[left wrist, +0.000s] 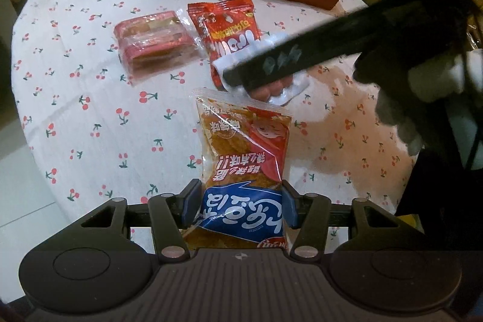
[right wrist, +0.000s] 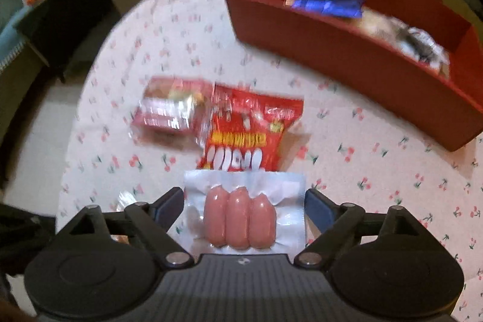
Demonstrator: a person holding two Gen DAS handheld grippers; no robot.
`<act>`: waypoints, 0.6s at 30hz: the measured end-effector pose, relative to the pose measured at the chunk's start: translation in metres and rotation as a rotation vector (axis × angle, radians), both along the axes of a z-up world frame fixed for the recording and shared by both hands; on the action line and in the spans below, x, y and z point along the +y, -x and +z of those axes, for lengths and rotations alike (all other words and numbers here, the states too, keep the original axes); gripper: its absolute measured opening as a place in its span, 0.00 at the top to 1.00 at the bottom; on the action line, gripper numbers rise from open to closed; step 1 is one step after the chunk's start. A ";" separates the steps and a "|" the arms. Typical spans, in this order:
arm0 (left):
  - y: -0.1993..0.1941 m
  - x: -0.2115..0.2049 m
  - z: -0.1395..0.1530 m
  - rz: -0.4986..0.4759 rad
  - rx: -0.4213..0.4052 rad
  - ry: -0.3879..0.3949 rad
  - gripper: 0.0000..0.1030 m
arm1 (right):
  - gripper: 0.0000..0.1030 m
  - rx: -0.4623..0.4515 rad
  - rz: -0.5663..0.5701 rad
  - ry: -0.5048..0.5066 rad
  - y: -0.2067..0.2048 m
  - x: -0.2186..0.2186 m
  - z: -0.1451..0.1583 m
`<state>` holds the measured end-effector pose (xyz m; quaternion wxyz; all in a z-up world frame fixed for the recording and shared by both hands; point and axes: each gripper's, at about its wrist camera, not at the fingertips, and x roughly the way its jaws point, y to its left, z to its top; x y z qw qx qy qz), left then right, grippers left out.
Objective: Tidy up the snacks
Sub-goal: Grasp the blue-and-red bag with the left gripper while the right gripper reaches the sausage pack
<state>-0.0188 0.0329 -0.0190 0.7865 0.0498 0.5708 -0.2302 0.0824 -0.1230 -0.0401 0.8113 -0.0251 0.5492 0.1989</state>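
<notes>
With the left gripper [left wrist: 238,208] clamped on the chip bag [left wrist: 241,168], lower the wide-apart right gripper [right wrist: 244,208] squarely astride the sausage pack [right wrist: 241,213] lying near on the counter [right wrist: 377,171] before closing.

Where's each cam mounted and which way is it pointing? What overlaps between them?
Left wrist: on the left gripper, looking steeply down at the cherry-print tablecloth; its fingers clamp an orange chip bag; the right gripper crosses the upper right.
Right wrist: on the right gripper, angled down; its open fingers flank a sausage pack.
Shared: sausage pack, red snack bag, pink wafer pack, red box.
</notes>
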 end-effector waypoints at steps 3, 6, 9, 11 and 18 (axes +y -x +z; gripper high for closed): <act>0.001 -0.001 -0.001 -0.007 0.005 0.001 0.40 | 0.02 -0.059 0.026 0.051 0.006 0.006 -0.001; -0.001 -0.001 -0.002 -0.010 0.009 0.002 0.40 | 0.16 -0.057 0.003 0.029 0.004 -0.004 0.004; -0.002 0.000 -0.001 -0.006 0.005 0.008 0.40 | 0.17 -0.054 0.000 0.026 0.009 -0.012 0.006; -0.003 -0.001 0.000 -0.002 0.000 0.012 0.40 | 0.17 -0.057 -0.004 0.025 0.013 -0.017 0.008; -0.006 -0.006 0.006 0.008 -0.018 0.026 0.40 | 0.47 -0.040 -0.094 -0.084 0.015 -0.049 0.021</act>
